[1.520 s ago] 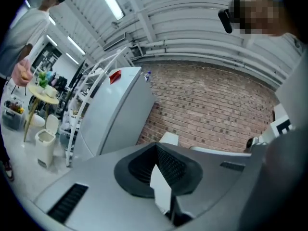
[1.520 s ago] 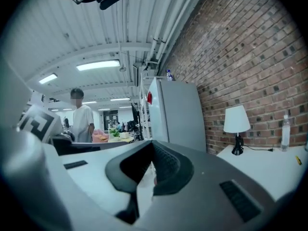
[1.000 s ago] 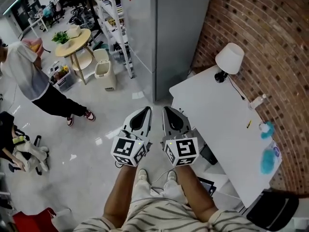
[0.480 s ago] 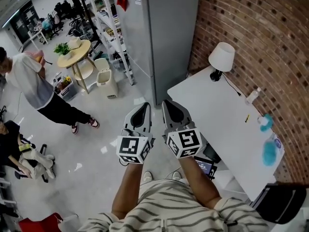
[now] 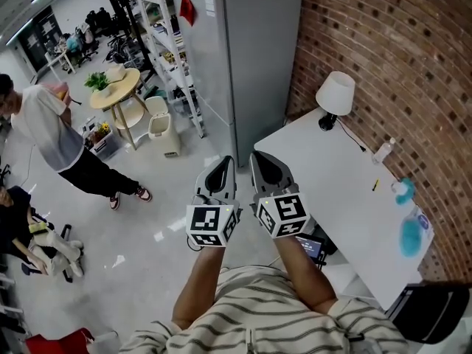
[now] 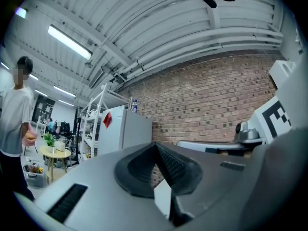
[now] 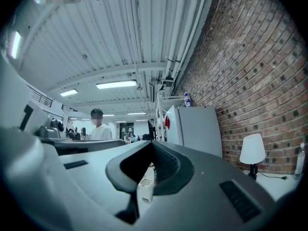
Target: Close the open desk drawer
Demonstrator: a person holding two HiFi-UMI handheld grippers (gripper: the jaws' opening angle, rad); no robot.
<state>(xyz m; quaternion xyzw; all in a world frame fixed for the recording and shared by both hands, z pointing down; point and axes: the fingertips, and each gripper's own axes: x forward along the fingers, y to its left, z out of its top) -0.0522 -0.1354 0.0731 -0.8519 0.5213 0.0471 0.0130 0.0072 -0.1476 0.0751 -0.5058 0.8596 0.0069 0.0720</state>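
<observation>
1. Closing the drawer (image 5: 313, 247) calls for bringing one tool down to its front face and pushing squarely in toward the table (image 5: 332, 172). A centred push should keep it from skewing on its runners.
2. The left tool (image 5: 223, 167) and right tool (image 5: 265, 164) hang side by side, pointing level, off the table's left edge. Each has its jaws pressed together on nothing, which suits a push with blunt tips.
3. The drawer seems to be the dark thing jutting from under the table's left edge, below the right forearm. It is mostly hidden, so that is a loose reading.
4. Compared with a second ago, both tools sit higher, their jaws unchanged, and less of the drawer shows.
</observation>
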